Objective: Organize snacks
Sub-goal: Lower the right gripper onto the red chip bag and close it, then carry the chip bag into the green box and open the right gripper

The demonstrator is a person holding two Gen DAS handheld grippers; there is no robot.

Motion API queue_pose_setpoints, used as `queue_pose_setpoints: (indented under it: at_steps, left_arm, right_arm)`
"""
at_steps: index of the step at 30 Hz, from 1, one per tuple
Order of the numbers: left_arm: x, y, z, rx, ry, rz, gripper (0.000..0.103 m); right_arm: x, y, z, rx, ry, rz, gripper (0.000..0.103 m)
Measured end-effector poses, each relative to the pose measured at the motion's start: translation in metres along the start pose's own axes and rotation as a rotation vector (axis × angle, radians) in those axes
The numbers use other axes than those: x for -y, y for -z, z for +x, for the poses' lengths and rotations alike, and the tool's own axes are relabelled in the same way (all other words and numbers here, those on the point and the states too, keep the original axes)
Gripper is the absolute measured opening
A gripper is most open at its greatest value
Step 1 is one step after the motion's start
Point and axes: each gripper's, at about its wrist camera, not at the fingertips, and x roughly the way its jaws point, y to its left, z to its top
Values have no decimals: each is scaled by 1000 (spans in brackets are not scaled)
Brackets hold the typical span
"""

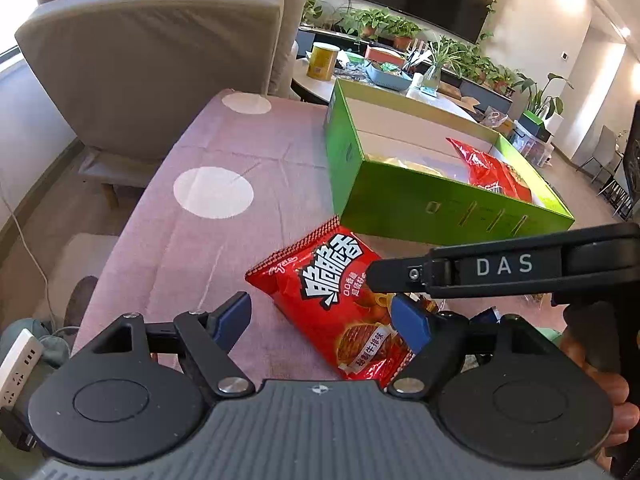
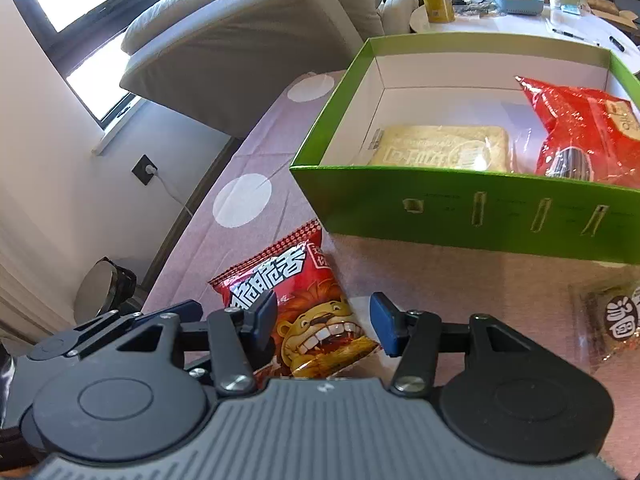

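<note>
Green box [image 2: 460, 216] at the right wrist view's upper right holds two snacks, one biscuit pack [image 2: 444, 148] and one red bag [image 2: 580, 128]. Two remain on the cloth [image 2: 420, 276]: one wrapped snack [image 2: 616, 320] at lower right and one chip bag [image 2: 304, 312] at lower centre, which the right gripper [image 2: 324, 320] seems to pinch. The left gripper [image 1: 320, 318] is spread around the chip bag.
</note>
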Motion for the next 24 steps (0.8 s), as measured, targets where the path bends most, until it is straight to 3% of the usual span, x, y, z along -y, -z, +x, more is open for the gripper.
queue_pose_setpoints:
  at_steps: [8,14,20,24]
  left_arm:
    - [1,3,5,-20,27,3,72]
    - [-3,5,13,-42,86,-22,63]
    - [2,4,5,-12,79,-5,58]
    - [10,0,-13,43,69,37,58]
  right_arm:
    - [-2,-1,10,-33,-13,10,54]
    - [-2,-3,13,-58,-25,20,57]
    - [-9,0,13,-81,-72,-12,55]
    - [-15,1,-2,-34,-87,-24,54]
